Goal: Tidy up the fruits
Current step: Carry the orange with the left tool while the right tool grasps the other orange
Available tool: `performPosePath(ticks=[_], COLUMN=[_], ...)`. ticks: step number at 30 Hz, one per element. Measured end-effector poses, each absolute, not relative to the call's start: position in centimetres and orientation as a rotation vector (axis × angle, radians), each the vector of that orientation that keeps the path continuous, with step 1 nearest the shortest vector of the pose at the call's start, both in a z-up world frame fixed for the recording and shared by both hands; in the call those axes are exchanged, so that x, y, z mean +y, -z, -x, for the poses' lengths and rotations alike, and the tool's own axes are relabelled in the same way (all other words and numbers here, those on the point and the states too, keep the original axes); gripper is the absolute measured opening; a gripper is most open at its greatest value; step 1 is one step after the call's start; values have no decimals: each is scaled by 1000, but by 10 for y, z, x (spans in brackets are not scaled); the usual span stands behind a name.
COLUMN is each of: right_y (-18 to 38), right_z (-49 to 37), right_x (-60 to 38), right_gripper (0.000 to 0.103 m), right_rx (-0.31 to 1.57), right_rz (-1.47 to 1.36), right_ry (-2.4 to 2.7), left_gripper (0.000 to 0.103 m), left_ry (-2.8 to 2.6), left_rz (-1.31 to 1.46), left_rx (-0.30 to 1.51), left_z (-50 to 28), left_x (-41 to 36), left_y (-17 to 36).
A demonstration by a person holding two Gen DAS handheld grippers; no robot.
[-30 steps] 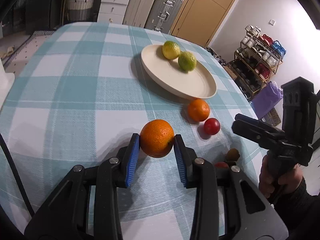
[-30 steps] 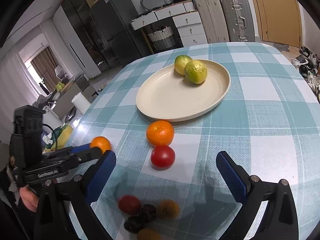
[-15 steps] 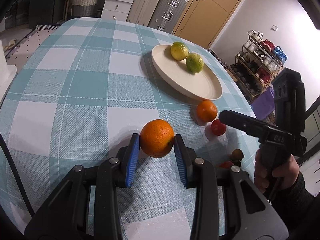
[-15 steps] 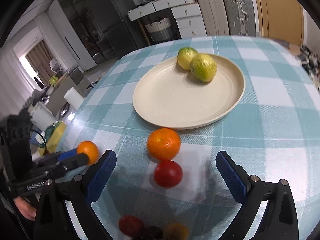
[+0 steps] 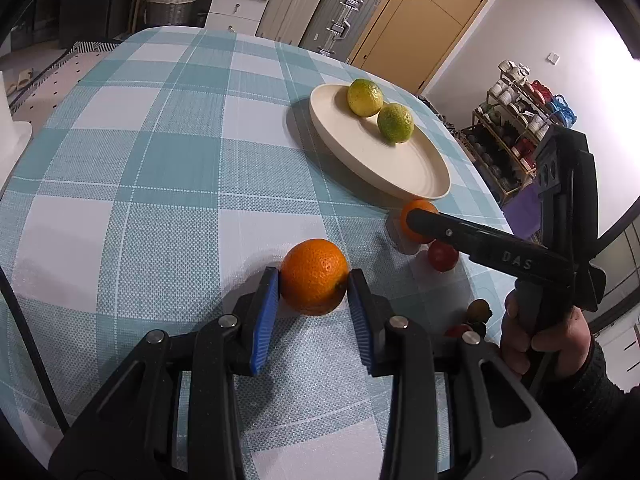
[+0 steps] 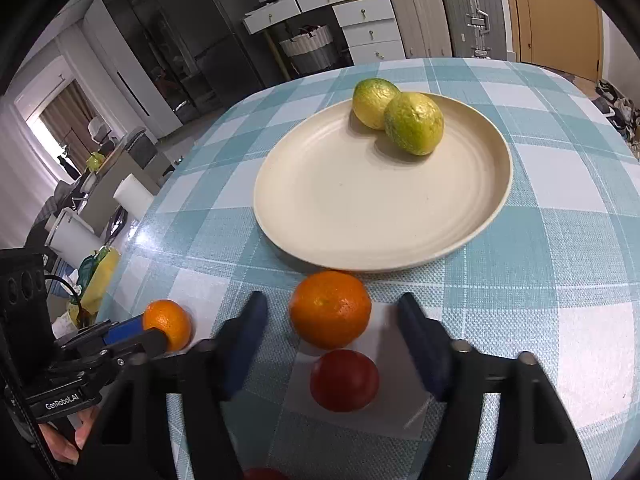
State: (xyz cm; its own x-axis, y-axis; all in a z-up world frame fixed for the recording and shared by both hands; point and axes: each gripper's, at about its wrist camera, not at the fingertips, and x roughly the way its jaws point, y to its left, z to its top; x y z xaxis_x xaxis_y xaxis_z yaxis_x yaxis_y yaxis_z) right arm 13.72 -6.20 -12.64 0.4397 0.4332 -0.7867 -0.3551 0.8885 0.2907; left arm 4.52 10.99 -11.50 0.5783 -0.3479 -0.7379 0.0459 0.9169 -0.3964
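Note:
My left gripper (image 5: 314, 280) is shut on an orange (image 5: 314, 276) and holds it over the checked tablecloth; it also shows in the right wrist view (image 6: 167, 323). A cream plate (image 6: 332, 216) holds two green-yellow citrus fruits (image 6: 414, 122) at its far side. My right gripper (image 6: 332, 320) is open, its fingers on either side of a second orange (image 6: 330, 309) just in front of the plate. A red fruit (image 6: 344, 380) lies right behind that orange, between the jaws. In the left wrist view the right gripper (image 5: 416, 220) partly hides the second orange (image 5: 418, 210).
A small pile of dark and red fruits (image 5: 474, 316) lies near the table's right edge. The table (image 5: 168, 168) is round with a teal checked cloth. Drawers and suitcases (image 6: 468, 12) stand beyond the far side.
My right gripper has moved forward towards the plate and narrowed, so its fingers now flank the second orange. My left gripper holds its orange as before.

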Motion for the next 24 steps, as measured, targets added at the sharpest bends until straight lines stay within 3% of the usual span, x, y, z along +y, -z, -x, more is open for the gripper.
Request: performPosePath(ticks=[2, 24], right_y=[128, 73], right_z=[-138, -120], right_x=[-63, -108], right_gripper=[43, 41], right_rx=[1012, 816], right_rz=[-92, -214], right_ry=[-500, -598], left_gripper=[32, 32], left_ry=[237, 265], left_rz=[353, 288], left_rx=[932, 901], left_z=[-46, -84], left_x=[109, 84], left_y=[114, 72])
